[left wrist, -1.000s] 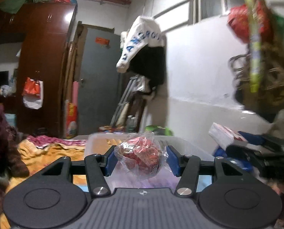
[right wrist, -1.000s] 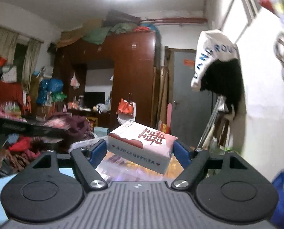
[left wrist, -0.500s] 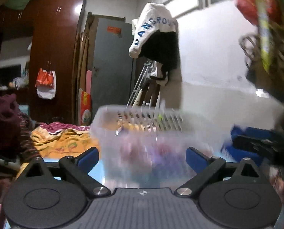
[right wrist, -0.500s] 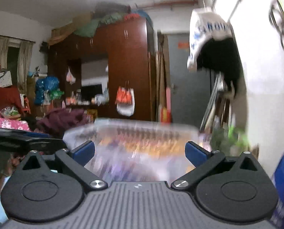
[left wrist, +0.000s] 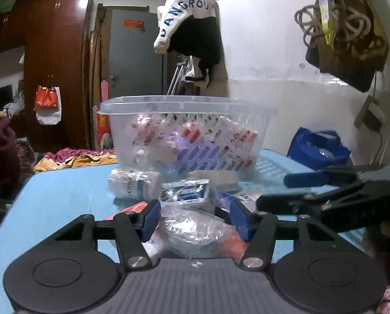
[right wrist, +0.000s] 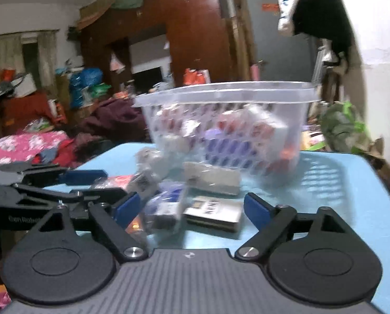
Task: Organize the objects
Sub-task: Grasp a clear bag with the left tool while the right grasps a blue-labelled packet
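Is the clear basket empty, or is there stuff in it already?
Not empty. Through the slotted wall of the basket, red-and-white packets show piled inside. More packets lie outside it on the blue table.

Blue capitals on the white cloth point(left wrist: 184, 10) hung on the wall read "ANGROU", the rest folded away; in the right wrist view the same lettering is blurred; a white packet point(left wrist: 248, 196) on the table shows the letters "ENT" at its edge; the left gripper's point(right wrist: 123, 204) black frame carries pale lettering that begins "Gen Robot", cut off; print on the other packets is too small or blurred to read.
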{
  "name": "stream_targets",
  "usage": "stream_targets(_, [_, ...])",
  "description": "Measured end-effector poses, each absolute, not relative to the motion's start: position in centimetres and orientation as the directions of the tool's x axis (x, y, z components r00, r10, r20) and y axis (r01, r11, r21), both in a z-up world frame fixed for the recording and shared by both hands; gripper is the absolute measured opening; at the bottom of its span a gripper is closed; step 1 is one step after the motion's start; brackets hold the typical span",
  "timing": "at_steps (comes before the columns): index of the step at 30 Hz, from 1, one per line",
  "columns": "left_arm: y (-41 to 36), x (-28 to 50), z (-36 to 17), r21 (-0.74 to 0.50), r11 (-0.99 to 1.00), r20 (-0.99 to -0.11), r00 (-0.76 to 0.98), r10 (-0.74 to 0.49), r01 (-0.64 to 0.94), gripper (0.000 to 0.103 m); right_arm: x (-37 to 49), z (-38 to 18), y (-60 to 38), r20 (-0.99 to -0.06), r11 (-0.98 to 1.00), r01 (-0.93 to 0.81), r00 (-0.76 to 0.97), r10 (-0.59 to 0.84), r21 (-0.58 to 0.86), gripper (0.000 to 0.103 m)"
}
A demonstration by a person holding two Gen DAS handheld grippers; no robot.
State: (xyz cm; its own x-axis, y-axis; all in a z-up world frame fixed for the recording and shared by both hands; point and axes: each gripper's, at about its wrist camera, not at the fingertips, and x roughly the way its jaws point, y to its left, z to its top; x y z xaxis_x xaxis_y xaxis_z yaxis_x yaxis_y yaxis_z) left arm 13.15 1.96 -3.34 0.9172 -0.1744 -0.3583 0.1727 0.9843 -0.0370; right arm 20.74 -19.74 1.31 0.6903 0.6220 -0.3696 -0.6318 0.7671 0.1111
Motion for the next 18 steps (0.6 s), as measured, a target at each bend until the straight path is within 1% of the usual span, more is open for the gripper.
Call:
stream_targets(2, [2.7,12.7,-3.5,-0.047,0.987,-0.35,0.923,-0.163,0.156,0.062,21.0,1.2,-18.9,-0.392,0.757,-0.646,0.674,0.627,0.1,0.084])
stream_targets(3, [3.0,12.4,-3.8,-0.054,0.986,-0.349,0.922,-0.165,0.156,0.062,21.0,1.0,-18.2,-0.403,0.752,-0.652,0.665,0.629,0.099,0.077])
stream_targets(5, [3.5,12.2,-4.1,-0.067,0.985,-0.348,0.921,-0.173,0.16,0.062,20.9,0.9,-17.6,-0.413,0.74,-0.665,0.649,0.639,0.101,0.076])
stream_targets(6, [3.5,12.2,-4.1,-0.063,0.984,-0.346,0.922,-0.176,0.165,0.062,21.0,0.8,-17.3,-0.421,0.734,-0.672,0.64,0.642,0.099,0.073])
stream_targets(7, [3.4,12.1,-4.2,-0.053,0.985,-0.346,0.922,-0.175,0.167,0.063,21.0,0.7,-16.9,-0.435,0.731,-0.676,0.634,0.639,0.089,0.067])
stream_targets(8, [3.2,12.0,-4.2,-0.04,0.985,-0.346,0.923,-0.17,0.167,0.063,20.9,0.7,-16.6,-0.45,0.731,-0.678,0.63,0.632,0.076,0.065])
stream_targets(9, [3.0,12.0,-4.3,-0.028,0.986,-0.346,0.923,-0.166,0.167,0.064,20.9,0.7,-16.3,-0.46,0.731,-0.68,0.629,0.626,0.065,0.064])
stream_targets(11, [2.8,12.1,-4.5,-0.011,0.987,-0.354,0.923,-0.152,0.159,0.069,20.9,0.7,-16.2,-0.464,0.733,-0.678,0.632,0.62,0.057,0.062])
stream_targets(12, [2.8,12.1,-4.7,-0.007,0.987,-0.358,0.921,-0.151,0.159,0.069,20.9,0.7,-16.3,-0.465,0.73,-0.68,0.628,0.625,0.063,0.059])
stream_targets(15, [3.3,11.7,-5.1,-0.019,0.986,-0.362,0.918,-0.159,0.164,0.071,20.9,0.6,-16.7,-0.453,0.73,-0.677,0.626,0.635,0.088,0.04])
stream_targets(18, [3.8,11.3,-5.4,-0.038,0.985,-0.355,0.919,-0.172,0.17,0.069,20.8,0.6,-17.0,-0.447,0.731,-0.676,0.628,0.637,0.092,0.04])
